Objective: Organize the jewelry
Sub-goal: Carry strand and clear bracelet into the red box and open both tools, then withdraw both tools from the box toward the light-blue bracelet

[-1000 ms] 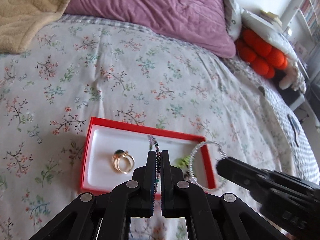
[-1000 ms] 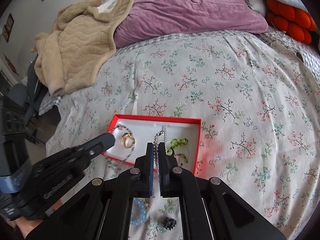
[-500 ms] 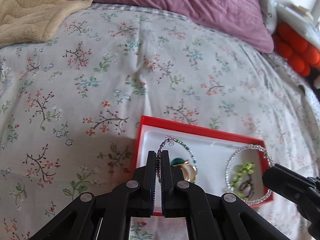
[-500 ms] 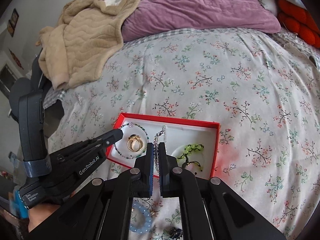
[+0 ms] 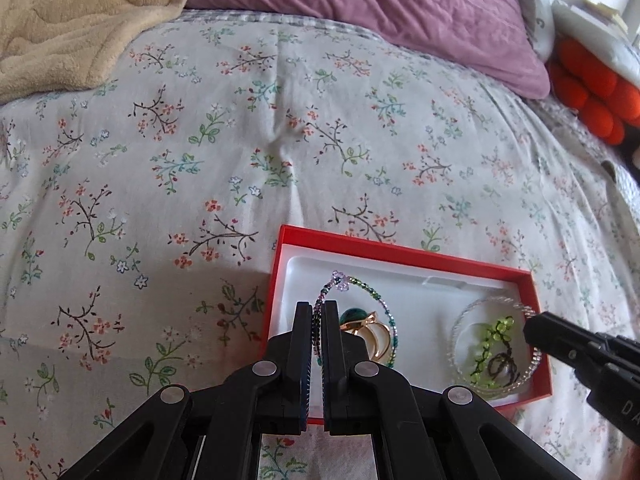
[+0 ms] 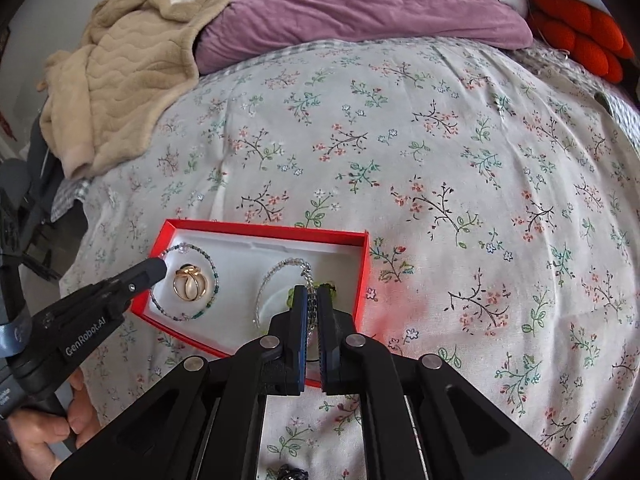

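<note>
A red box (image 5: 404, 251) with a white lining lies on the floral bedspread; it also shows in the right wrist view (image 6: 362, 276). My left gripper (image 5: 318, 308) is shut on a green and purple beaded bracelet (image 5: 360, 283), which lies in the box's left half around gold rings (image 5: 370, 332). My right gripper (image 6: 312, 294) is shut on a clear beaded bracelet (image 6: 276, 274), which lies in the box's right half around a green bead piece (image 5: 490, 340). The left gripper's tip (image 6: 154, 270) shows in the right wrist view.
A beige blanket (image 6: 120, 80) and a purple pillow (image 6: 360, 4) lie at the far end of the bed. Orange cushions (image 6: 580, 36) sit at the far right. A small dark trinket (image 6: 290, 472) lies on the bedspread under my right gripper.
Both grippers have lowered their bracelets into the box. The bracelets now lie flatter on the lining, the beaded one around the gold rings.
</note>
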A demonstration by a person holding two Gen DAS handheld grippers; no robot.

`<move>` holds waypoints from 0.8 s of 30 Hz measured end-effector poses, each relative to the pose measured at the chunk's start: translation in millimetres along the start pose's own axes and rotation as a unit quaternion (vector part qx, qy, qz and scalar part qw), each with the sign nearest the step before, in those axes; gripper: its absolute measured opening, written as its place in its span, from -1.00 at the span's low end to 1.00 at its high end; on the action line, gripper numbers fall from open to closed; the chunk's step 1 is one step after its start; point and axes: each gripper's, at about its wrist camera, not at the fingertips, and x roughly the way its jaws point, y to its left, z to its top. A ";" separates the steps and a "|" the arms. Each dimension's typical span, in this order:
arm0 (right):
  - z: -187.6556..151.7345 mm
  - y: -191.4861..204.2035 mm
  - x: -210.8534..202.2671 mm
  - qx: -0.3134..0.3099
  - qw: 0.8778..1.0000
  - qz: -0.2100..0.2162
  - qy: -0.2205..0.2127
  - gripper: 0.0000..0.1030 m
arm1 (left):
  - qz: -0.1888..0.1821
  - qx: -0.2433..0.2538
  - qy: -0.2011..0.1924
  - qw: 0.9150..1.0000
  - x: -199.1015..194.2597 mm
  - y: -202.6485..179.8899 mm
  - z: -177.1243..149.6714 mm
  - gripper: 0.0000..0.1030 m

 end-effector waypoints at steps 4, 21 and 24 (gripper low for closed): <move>0.6 1.8 -5.5 -0.005 1.000 0.005 -0.001 -0.49 | 0.004 0.010 0.000 1.000 -4.2 -3.2 -1.4 -0.63; -25.2 12.9 -43.9 -0.038 0.999 -0.029 0.009 -0.04 | 0.036 0.045 -0.009 0.998 -50.1 -8.3 -29.2 0.37; -33.2 14.0 -51.3 -0.041 0.999 -0.032 0.012 0.07 | 0.048 0.049 -0.008 0.998 -58.1 -7.0 -35.9 0.50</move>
